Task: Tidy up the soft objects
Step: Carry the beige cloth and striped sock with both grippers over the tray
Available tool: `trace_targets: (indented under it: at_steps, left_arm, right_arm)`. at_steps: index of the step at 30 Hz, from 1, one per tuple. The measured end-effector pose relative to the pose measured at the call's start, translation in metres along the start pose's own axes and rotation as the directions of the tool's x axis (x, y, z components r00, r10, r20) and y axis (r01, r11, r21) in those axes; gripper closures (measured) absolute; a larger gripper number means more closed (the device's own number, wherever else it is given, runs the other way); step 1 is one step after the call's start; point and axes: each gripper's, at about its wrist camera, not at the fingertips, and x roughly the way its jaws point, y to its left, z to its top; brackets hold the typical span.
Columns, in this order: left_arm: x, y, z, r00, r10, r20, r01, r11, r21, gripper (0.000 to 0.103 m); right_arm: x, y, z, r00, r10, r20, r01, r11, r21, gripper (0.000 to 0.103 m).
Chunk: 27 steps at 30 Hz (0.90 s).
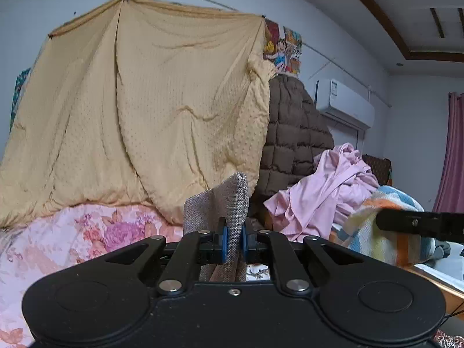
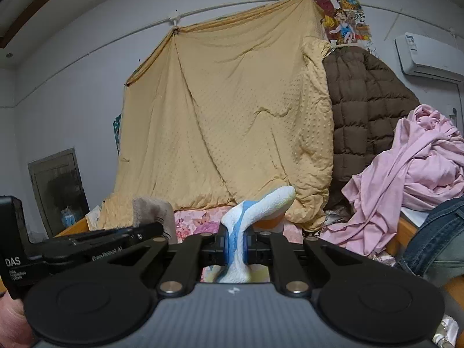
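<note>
Between the pads of the left gripper (image 1: 233, 239) one grey cloth (image 1: 223, 203) is pinched, its free corner standing above the jaws. The right gripper (image 2: 235, 243) clamps one white-and-blue towel (image 2: 255, 211), its end curling up to the right. The lower part of each piece is hidden behind the gripper bodies. Ahead of both lies one bed with a floral sheet (image 1: 87, 232); one yellow quilt (image 1: 150, 110) hangs on the wall beyond, one brown jacket (image 1: 295, 133) beside it, one pink heap (image 1: 333, 191) right.
</note>
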Motion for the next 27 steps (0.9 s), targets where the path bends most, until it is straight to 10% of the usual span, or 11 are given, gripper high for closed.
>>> trace_targets:
  at_steps: [27]
  left_arm:
    - [0.144,0.079,-0.062,0.983,0.054,-0.177,-0.069,0.994,-0.082,0.093]
  right_arm:
    - [0.151,-0.022,-0.028,0.994,-0.001,-0.113,0.003,1.000,0.019,0.094]
